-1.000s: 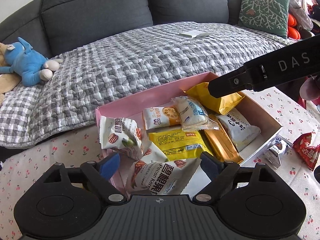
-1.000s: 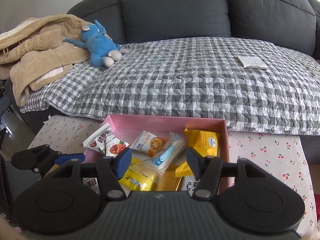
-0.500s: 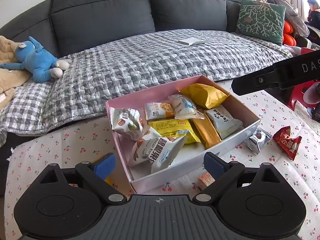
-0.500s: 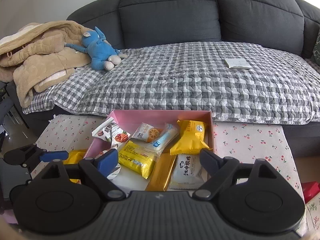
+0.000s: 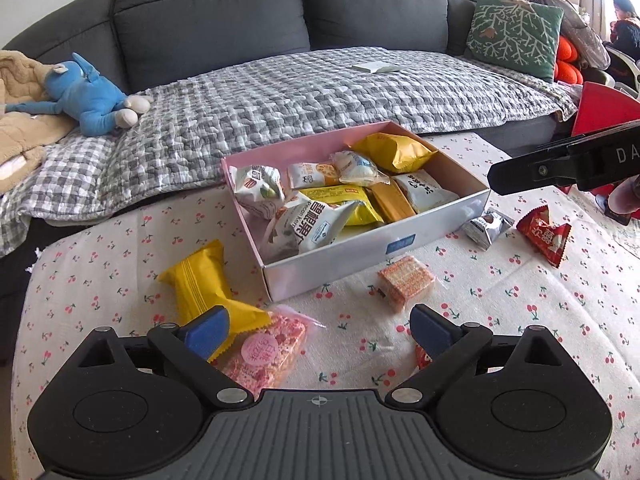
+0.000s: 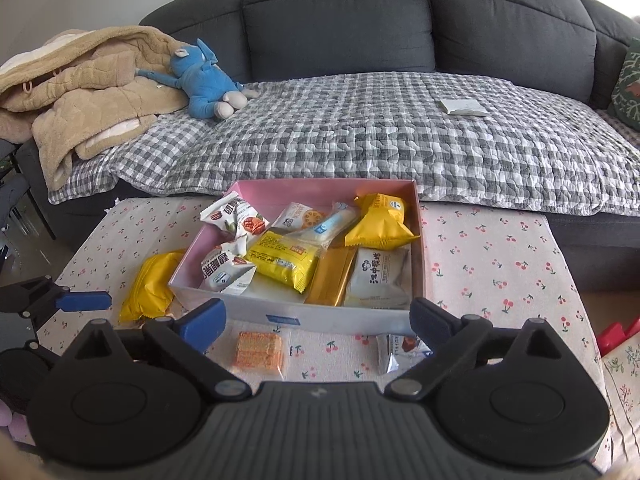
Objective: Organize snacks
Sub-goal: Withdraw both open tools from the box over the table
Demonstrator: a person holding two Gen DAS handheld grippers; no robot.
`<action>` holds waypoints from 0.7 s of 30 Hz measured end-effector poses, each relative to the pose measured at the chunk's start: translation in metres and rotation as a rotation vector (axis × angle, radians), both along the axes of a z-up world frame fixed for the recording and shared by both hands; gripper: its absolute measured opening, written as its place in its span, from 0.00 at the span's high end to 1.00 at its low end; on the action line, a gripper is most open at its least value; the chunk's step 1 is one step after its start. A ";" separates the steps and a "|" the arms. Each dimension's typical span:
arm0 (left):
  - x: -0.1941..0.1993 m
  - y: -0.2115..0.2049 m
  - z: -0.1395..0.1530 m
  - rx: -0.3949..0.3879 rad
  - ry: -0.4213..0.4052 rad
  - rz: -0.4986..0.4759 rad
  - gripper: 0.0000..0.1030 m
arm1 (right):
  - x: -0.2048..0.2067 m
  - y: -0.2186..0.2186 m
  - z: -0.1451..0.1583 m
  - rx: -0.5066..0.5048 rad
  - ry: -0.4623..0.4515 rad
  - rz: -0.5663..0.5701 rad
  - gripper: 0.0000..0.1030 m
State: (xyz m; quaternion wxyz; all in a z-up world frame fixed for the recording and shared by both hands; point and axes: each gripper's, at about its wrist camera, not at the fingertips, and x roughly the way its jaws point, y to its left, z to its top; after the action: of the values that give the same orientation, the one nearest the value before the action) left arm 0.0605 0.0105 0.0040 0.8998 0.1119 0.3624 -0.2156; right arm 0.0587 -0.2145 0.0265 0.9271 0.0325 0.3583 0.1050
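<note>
Both grippers, left (image 5: 318,326) and right (image 6: 318,318), farther back from the snack box (image 5: 376,240) than before, fingers spread, empty.

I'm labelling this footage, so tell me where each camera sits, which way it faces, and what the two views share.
Left wrist: sits on the left tongs, low over the table's near left corner, facing the box and sofa; its own open fingers show, plus the right tongs at the right edge.
Right wrist: sits on the right tongs, squarely before the box, facing the sofa; its open fingers show, with the left tongs at lower left.
Shared: box, orange cracker pack, blue plush toy.
</note>
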 end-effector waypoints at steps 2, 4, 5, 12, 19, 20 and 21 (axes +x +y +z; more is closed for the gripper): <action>-0.005 0.004 -0.001 0.000 -0.004 0.001 0.05 | -0.007 0.002 -0.005 0.002 0.006 0.001 0.04; -0.010 0.007 -0.003 -0.006 -0.006 0.004 0.05 | -0.013 0.002 -0.010 0.003 0.010 -0.001 0.03; -0.012 0.009 -0.004 -0.013 -0.006 0.007 0.05 | -0.015 0.003 -0.012 0.003 0.012 -0.002 0.03; -0.021 0.019 -0.018 -0.017 0.004 0.017 0.04 | -0.032 0.005 -0.022 -0.015 0.006 0.002 0.02; -0.031 0.031 -0.035 0.021 0.000 0.017 0.04 | -0.047 0.012 -0.040 -0.079 -0.021 0.043 0.00; -0.032 0.032 -0.037 0.025 0.000 0.017 0.04 | -0.049 0.014 -0.043 -0.093 -0.022 0.051 0.00; -0.032 0.034 -0.040 0.030 0.001 0.018 0.04 | -0.050 0.015 -0.046 -0.101 -0.021 0.059 0.00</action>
State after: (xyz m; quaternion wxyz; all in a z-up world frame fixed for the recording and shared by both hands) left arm 0.0282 0.0442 -0.0364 0.8998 0.1222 0.3669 -0.2018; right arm 0.0085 -0.1996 -0.0196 0.9278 -0.0262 0.3543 0.1141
